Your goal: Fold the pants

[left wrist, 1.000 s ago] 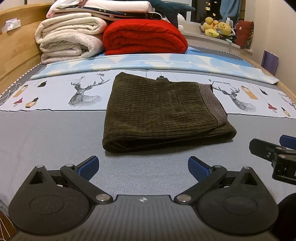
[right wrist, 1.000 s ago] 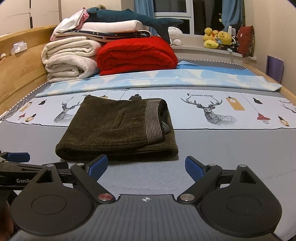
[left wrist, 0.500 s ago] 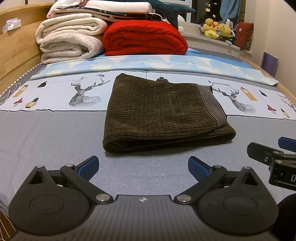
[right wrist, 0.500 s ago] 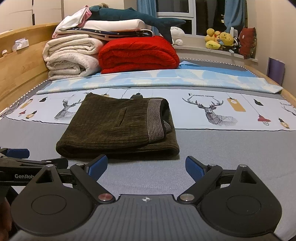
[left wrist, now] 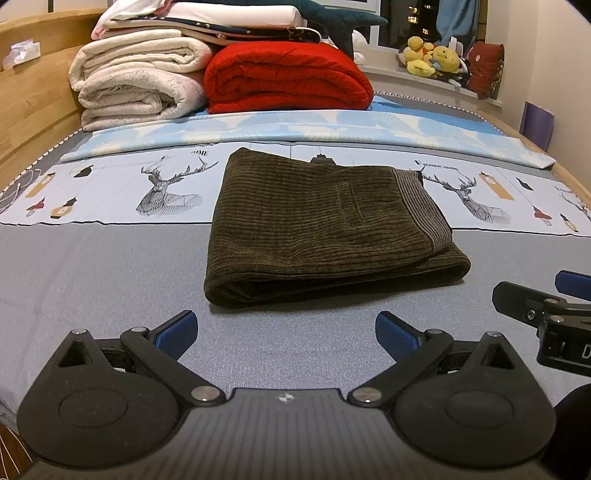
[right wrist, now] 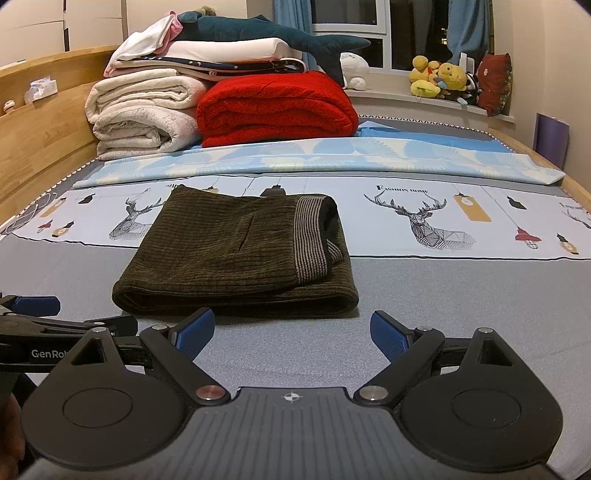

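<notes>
At the far left, a wooden bed frame (left wrist: 33,107) is seen along the edge of the bed; against it, cream blankets (left wrist: 136,77) are stacked at the head of the bed, with a red blanket (left wrist: 288,77) just beside them to the right and a dark blue plush shark (right wrist: 280,35) laid across the top of the pile. The left gripper (left wrist: 286,330) is held low over the grey bedsheet (left wrist: 92,273), its jaws released and spread wide, nothing between them; the pants (left wrist: 321,221), dark olive corduroy, are seen folded into a compact rectangle in the middle of the bed, partly on the grey sheet and partly on the deer-printed band (left wrist: 173,184), the striped waistband (right wrist: 310,236) lying on top toward the right end. The right gripper (right wrist: 291,330) is held near the front edge of the pants without touching them, its jaws likewise released and empty; at the far right, yellow plush toys (right wrist: 439,77) are seen on the windowsill.
</notes>
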Demonstrator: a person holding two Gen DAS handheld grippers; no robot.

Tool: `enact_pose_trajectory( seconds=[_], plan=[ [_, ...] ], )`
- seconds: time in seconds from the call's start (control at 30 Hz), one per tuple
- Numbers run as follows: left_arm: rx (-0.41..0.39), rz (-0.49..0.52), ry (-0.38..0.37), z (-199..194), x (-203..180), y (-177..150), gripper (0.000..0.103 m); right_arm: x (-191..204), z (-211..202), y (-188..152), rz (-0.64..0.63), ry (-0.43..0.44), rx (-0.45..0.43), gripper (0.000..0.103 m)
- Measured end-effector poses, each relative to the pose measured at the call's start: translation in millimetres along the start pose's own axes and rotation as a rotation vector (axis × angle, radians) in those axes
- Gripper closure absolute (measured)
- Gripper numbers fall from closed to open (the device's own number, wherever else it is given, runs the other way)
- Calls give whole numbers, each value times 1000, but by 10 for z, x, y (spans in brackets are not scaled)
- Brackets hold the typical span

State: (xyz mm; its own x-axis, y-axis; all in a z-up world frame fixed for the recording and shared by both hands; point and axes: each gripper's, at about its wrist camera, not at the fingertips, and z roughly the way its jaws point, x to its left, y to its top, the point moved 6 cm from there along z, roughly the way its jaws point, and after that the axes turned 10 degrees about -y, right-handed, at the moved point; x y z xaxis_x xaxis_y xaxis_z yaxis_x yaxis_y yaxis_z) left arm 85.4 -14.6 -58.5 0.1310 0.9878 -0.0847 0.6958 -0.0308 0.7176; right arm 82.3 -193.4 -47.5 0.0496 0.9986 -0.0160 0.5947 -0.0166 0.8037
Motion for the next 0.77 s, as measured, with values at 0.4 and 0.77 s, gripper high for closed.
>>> enact_pose_trajectory(
  seconds=[0.4, 0.77],
  plan=[
    [-7, 16, -2, -6, -28, -1, 1, 2, 0, 0, 1, 0, 0, 11],
    [-17, 18, -8, -5, -44, 8, 1, 9, 1, 1, 2, -1, 0, 11]
  ],
)
